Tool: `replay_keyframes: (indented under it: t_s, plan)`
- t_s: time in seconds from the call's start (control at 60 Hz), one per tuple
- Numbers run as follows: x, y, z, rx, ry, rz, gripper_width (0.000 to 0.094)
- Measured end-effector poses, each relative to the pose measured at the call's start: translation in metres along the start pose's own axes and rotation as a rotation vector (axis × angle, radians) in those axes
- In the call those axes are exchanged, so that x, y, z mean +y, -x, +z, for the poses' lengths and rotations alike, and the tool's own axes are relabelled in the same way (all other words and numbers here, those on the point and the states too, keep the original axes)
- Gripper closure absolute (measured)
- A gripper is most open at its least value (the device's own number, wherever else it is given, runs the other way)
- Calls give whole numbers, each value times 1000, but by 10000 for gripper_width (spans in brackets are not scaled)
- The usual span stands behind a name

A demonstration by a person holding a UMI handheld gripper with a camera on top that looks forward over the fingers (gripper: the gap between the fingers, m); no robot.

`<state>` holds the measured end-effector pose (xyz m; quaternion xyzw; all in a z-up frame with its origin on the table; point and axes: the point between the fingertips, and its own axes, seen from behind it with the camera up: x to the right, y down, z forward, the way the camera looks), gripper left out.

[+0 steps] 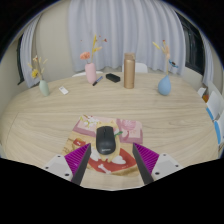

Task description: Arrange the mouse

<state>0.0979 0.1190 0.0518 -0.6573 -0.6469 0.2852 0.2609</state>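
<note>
Gripper [110,165] open, mouse [105,140] btwn fingers (on pink pad [120,132]); wood table [50,125], curtains [100,25] behind.

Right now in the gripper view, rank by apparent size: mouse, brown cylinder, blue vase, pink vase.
1. mouse, nearest, between the open fingers
2. brown cylinder
3. blue vase and pink vase: too alike to rank

You are in a room that looks like a home. A big wooden table [60,125] fills most of it. Long pale curtains [110,30] hang behind it. Little vases with flowers stand along the far side: a pink vase [91,72], a blue vase [164,86] and a green vase [43,87]. A tall brown tube [129,71] stands there too.
</note>
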Motion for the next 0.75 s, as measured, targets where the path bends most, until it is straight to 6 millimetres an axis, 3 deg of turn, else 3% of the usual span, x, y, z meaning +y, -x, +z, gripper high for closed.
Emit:
replay_keyframes:
  t_s: [0.217, 0.383, 0.533, 0.75]
  plan:
    - [39, -31, -110, 62, -10, -21, 84]
    - [70, -36, -165, 72, -7, -28, 83]
    - [88, -43, -186, 95, -9, -41, 87]
    - [112, -46, -185, 92, 31, -41, 91]
